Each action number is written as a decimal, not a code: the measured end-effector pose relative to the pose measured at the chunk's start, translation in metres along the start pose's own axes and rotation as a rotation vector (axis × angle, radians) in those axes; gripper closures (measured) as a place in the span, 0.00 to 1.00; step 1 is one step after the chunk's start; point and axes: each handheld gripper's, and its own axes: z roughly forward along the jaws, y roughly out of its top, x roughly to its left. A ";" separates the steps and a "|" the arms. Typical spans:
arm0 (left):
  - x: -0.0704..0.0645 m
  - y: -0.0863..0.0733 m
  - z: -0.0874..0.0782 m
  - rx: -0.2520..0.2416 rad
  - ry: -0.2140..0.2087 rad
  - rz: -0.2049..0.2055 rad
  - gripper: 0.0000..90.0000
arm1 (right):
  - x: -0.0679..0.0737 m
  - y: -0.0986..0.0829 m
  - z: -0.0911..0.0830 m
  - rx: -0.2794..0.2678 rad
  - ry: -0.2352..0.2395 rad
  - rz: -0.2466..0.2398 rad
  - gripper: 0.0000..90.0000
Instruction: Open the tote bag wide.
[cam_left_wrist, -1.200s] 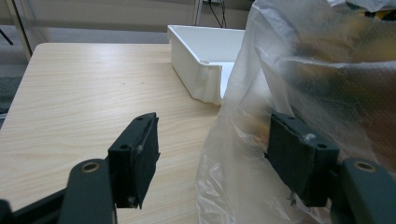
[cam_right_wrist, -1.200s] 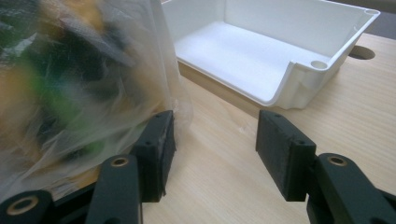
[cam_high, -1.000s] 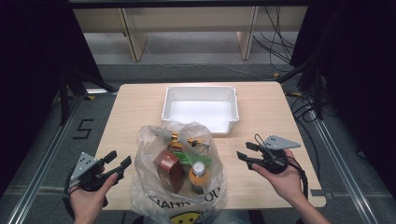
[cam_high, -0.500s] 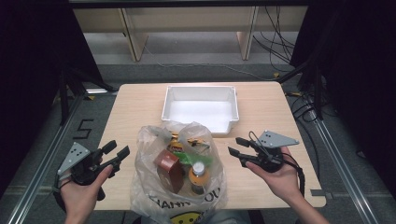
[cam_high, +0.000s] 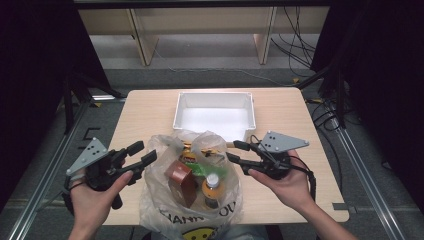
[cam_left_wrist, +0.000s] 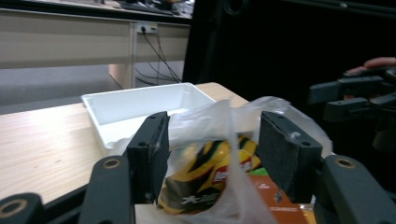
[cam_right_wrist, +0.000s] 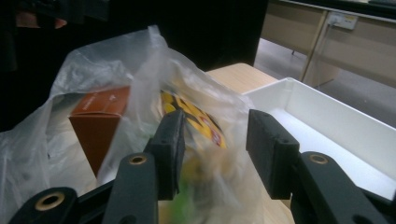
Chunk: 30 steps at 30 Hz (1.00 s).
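Both grippers have closed in on the crinkled translucent plastic shopping bag (cam_high: 192, 187) that sits at the near edge of the pale wooden table (cam_high: 145, 107), and that approach is the change that matters: a second ago they hung well out to either side, and now the left gripper (cam_high: 141, 155) has its black jaw tips just beside the bag's left flank, while the right gripper (cam_high: 236, 151) has slid inward until its tips are at the bag's right rim. Both stand with jaws apart, nothing between the pads except loose film; in the left gripper view the bag's raised plastic lip rises in the gap, and in the right gripper view the film billows in the gap in front of its open jaws. Inside the bag lie a brown cardboard box (cam_high: 181, 179), a yellow-and-black snack packet (cam_left_wrist: 210, 172) and an amber drink bottle with a white cap (cam_high: 212, 189), with something green between them. The shallow white plastic tray (cam_high: 215, 97) waits empty just beyond the bag. Judging from the symmetrical approach, the step in hand looks like pinching the two sides of the bag mouth to spread it open, so that the contents can be reached and moved to the tray; neither grip is made yet.
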 end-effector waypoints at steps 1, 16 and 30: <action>-0.001 0.001 0.003 0.007 -0.010 0.010 0.48 | 0.001 0.002 0.002 -0.004 0.006 -0.012 0.64; -0.010 0.002 0.034 0.123 -0.026 0.005 0.48 | 0.015 0.016 0.020 -0.001 0.085 -0.009 0.62; -0.011 -0.001 0.043 0.169 -0.017 0.034 0.55 | 0.027 0.020 0.039 0.054 0.144 -0.026 0.60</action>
